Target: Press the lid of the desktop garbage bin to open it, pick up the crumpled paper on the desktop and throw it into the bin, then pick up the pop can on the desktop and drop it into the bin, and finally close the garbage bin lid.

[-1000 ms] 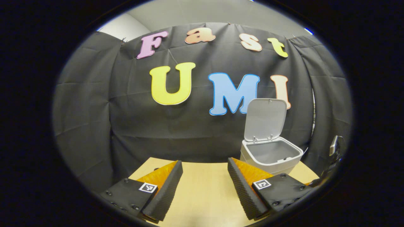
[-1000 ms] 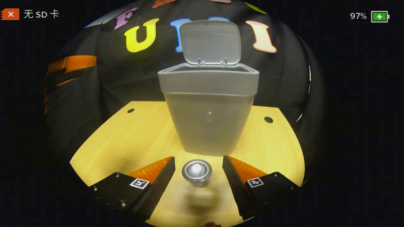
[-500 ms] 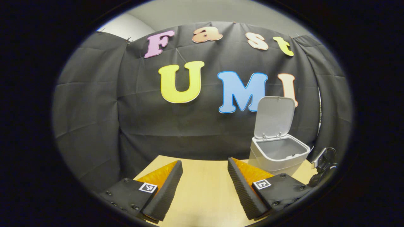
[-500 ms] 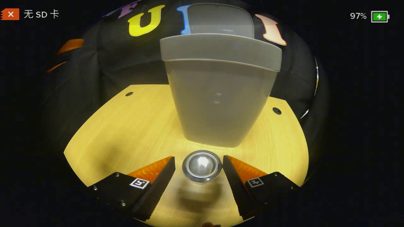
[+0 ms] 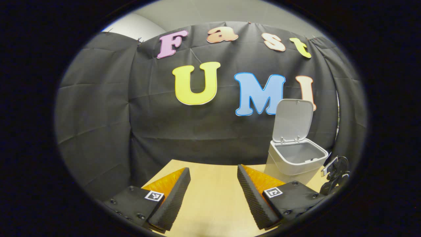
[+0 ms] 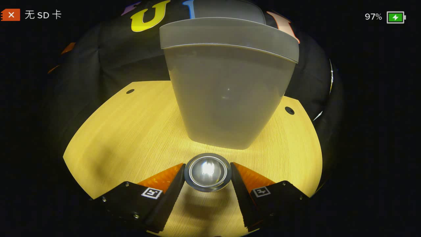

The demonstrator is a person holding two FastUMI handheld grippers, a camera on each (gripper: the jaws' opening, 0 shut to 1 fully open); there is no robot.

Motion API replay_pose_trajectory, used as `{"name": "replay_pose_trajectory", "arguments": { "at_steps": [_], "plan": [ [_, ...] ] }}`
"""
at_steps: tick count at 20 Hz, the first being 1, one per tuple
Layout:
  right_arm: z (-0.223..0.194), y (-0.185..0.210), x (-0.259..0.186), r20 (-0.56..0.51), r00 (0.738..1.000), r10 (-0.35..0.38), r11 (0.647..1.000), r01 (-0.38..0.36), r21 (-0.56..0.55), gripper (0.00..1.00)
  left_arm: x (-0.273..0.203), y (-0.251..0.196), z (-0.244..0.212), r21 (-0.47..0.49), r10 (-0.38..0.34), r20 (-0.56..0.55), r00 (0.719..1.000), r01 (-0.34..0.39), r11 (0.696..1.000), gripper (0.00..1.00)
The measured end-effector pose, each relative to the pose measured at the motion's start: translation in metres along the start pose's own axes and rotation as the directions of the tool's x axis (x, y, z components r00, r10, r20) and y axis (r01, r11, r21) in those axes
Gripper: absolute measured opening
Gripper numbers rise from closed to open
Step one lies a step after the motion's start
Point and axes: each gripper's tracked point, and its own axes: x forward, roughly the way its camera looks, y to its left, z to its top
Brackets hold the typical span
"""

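Observation:
The pop can (image 6: 207, 170) stands on the wooden table (image 6: 131, 131) just in front of the grey bin (image 6: 227, 98), its shiny round end towards the camera. My right gripper (image 6: 207, 165) is down at the table, and both its fingers touch the can's sides. The bin's lid (image 6: 227, 8) stands up at the top edge of the right gripper view. In the left gripper view the bin (image 5: 297, 163) sits at the right with its lid (image 5: 292, 120) upright and its inside bare as far as I can see. My left gripper (image 5: 213, 169) hangs open above the table (image 5: 213, 200), holding nothing.
Two small round holes (image 6: 130, 91) (image 6: 289, 110) mark the table's far corners on either side of the bin. The black cloth wall hangs close behind the table. A dark piece of gear (image 5: 334, 172) shows at the right edge of the left gripper view.
My right gripper dropped lower and moved in around the can, and its fingers closed onto the can's sides. The left gripper swung leftwards, so the bin slid right in its view.

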Motion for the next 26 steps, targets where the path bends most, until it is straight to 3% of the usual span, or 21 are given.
{"name": "replay_pose_trajectory", "arguments": {
  "at_steps": [8,15,19,25,26],
  "plan": [
    [0.030,-0.001,-0.029,0.081,0.997,0.006,1.000,-0.006,-0.006,0.83,0.003,-0.009,-0.001,-0.007,-0.027,-0.001,1.000,0.027,1.000,0.88],
    [0.076,0.012,-0.075,0.182,0.982,0.059,0.997,-0.065,0.030,0.83,0.005,-0.024,-0.001,-0.008,-0.061,0.002,0.998,0.061,0.998,0.88],
    [0.110,0.024,-0.103,0.258,0.962,0.094,0.994,-0.107,0.034,0.84,0.006,-0.028,0.000,-0.005,-0.073,0.003,0.997,0.073,0.997,0.88],
    [0.168,0.035,-0.149,0.390,0.912,0.128,0.988,-0.152,0.032,0.83,0.005,-0.030,0.002,-0.001,-0.082,0.006,0.997,0.082,0.997,0.88],
    [0.176,0.036,-0.156,0.408,0.903,0.133,0.986,-0.161,0.036,0.83,0.004,-0.030,0.003,-0.003,-0.083,0.007,0.997,0.083,0.997,1.00]
  ]
}}
